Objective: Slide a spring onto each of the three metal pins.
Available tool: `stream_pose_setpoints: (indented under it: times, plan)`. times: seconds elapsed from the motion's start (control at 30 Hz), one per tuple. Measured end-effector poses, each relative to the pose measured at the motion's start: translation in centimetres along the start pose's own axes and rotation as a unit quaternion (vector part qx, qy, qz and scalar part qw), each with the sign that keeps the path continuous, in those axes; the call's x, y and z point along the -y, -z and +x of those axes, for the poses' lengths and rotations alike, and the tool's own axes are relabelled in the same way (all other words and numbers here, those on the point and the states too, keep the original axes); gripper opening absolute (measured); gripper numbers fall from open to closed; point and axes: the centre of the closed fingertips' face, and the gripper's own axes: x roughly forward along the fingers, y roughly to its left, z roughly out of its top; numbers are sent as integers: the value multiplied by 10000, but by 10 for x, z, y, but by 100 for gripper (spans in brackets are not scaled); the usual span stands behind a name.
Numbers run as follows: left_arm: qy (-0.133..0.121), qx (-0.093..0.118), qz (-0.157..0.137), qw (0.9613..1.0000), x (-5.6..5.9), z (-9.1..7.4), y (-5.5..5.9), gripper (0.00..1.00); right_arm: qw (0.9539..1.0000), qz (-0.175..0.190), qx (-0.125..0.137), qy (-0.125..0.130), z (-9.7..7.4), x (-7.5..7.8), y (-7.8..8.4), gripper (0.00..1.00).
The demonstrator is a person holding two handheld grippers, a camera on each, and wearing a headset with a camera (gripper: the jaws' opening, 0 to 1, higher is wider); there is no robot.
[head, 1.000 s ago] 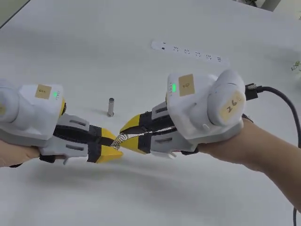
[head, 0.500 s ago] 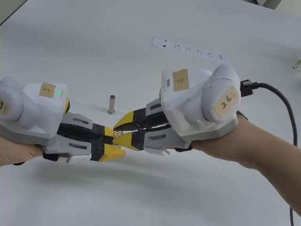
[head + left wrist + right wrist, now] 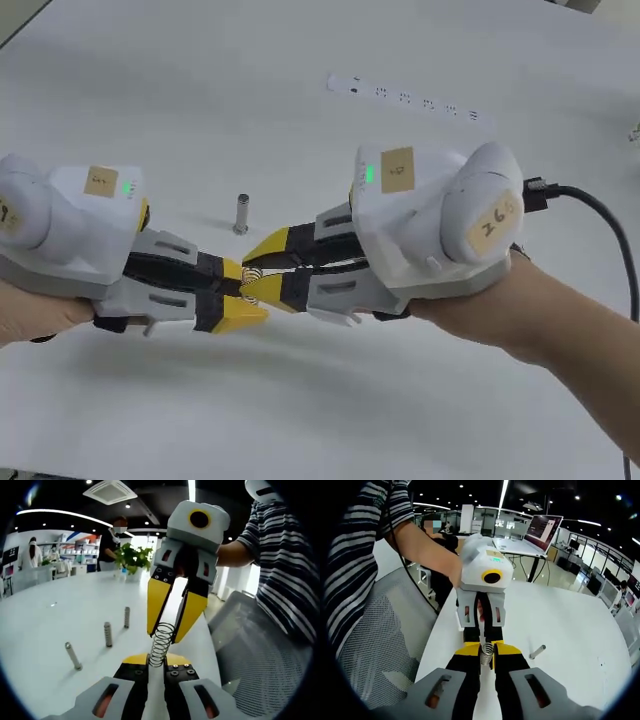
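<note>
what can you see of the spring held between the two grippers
The spring is a slim coil of bright silvery wire with open turns, and it looks like steel. It is held up off the white table and lies roughly level in the head view. One end is clamped in the left gripper, whose jaws are shut on it. The other end sits between the yellow jaws of the right gripper, which flank it closely. Whether they pinch it cannot be told.
</note>
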Motion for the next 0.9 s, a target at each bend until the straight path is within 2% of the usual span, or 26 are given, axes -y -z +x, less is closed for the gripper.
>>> stream_pose_setpoints:
  times: [0.6,0.9]
  plan:
    - [-71,9,-148,9999,-2,2,0,7,10000,-73,-15,62,-4,5,-3,7]
    - [-269,60,-215,9994,-8,-4,0,12,9999,-98,-42,66,-3,8,-4,7]
